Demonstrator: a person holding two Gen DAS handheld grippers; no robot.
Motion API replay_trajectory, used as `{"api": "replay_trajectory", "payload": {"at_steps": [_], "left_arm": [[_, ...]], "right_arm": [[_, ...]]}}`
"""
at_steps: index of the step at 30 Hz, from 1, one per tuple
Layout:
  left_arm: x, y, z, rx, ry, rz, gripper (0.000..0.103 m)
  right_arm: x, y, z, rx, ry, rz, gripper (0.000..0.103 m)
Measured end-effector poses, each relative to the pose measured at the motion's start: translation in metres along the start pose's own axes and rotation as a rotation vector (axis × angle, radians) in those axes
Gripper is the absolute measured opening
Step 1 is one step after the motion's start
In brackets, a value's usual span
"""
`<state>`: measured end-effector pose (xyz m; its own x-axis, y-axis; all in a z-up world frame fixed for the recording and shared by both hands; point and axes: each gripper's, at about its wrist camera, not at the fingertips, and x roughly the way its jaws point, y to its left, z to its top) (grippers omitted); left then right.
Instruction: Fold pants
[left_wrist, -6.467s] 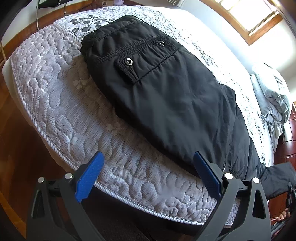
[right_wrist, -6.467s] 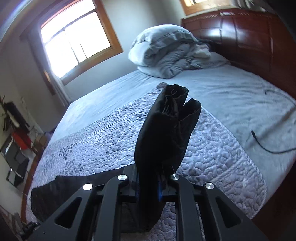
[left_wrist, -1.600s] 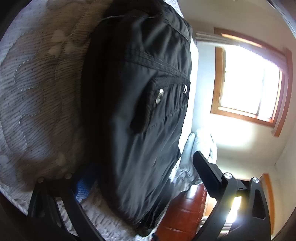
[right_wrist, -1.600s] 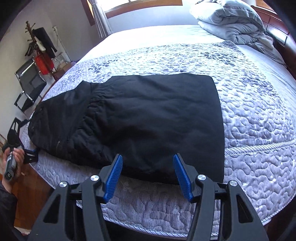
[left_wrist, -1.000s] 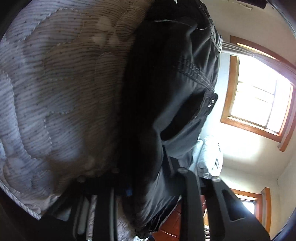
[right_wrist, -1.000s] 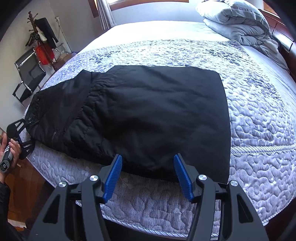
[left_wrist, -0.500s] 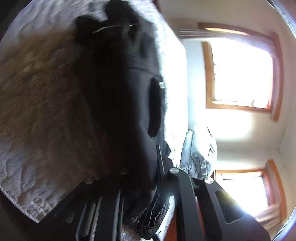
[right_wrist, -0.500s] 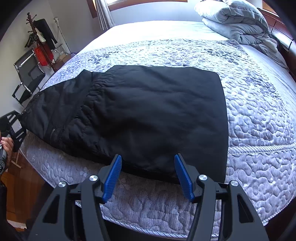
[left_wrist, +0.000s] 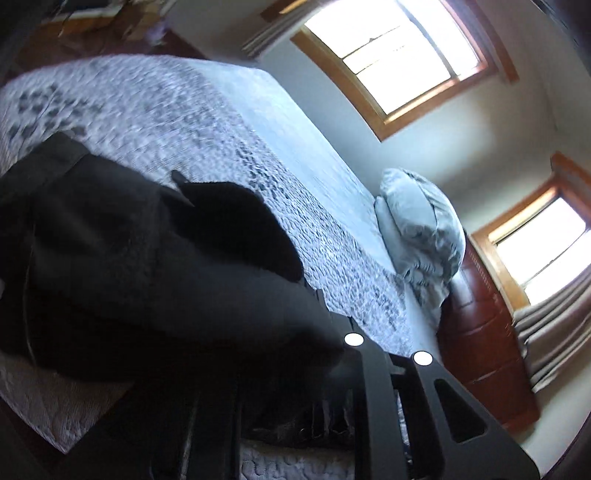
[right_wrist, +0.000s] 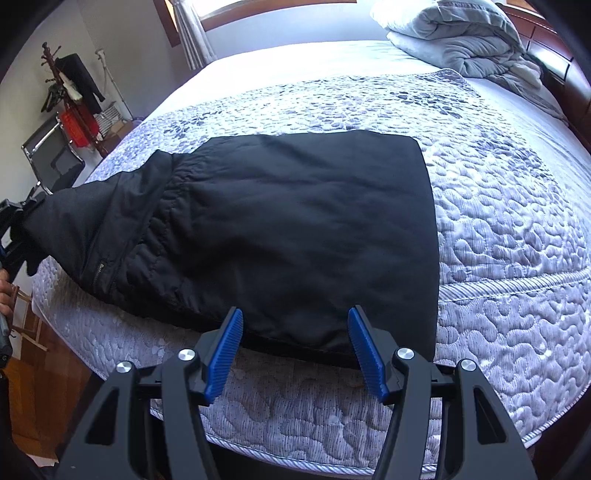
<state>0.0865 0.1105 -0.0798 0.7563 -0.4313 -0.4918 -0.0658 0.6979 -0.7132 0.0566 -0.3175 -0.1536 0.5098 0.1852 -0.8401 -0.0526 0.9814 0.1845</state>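
Note:
Black pants (right_wrist: 295, 229), folded lengthwise, lie across the foot of the quilted bed (right_wrist: 498, 240). The right gripper (right_wrist: 295, 332) hovers open over their near edge, blue pads apart and touching nothing. At the far left, the left gripper (right_wrist: 14, 221) holds the waist end, which is pulled up off the mattress. In the left wrist view the dark fabric (left_wrist: 147, 277) bunches over the left gripper (left_wrist: 291, 369) and hides its pads. Its jaws are opening slightly with the cloth still between them.
A heap of grey bedding (right_wrist: 461, 37) lies by the wooden headboard (right_wrist: 554, 48). A coat rack (right_wrist: 70, 85) and a chair (right_wrist: 51, 147) stand beyond the bed's left corner. A person's hand (right_wrist: 3, 291) shows at the left edge. Wooden floor borders the bed.
The left gripper has risen and rolled, lifting the waist end of the pants off the bed. The right gripper has stayed in place, open.

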Motion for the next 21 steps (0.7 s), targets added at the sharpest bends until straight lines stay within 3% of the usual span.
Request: {"api": "replay_trajectory", "payload": {"at_steps": [9, 21], "left_arm": [[0.017, -0.059, -0.045, 0.379, 0.075, 0.084, 0.017], [0.060, -0.135, -0.123, 1.047, 0.197, 0.292, 0.020]], "right_arm": [[-0.002, -0.017, -0.004, 0.054, -0.012, 0.006, 0.060], [0.000, -0.043, -0.006, 0.156, -0.017, 0.070, 0.060]]}}
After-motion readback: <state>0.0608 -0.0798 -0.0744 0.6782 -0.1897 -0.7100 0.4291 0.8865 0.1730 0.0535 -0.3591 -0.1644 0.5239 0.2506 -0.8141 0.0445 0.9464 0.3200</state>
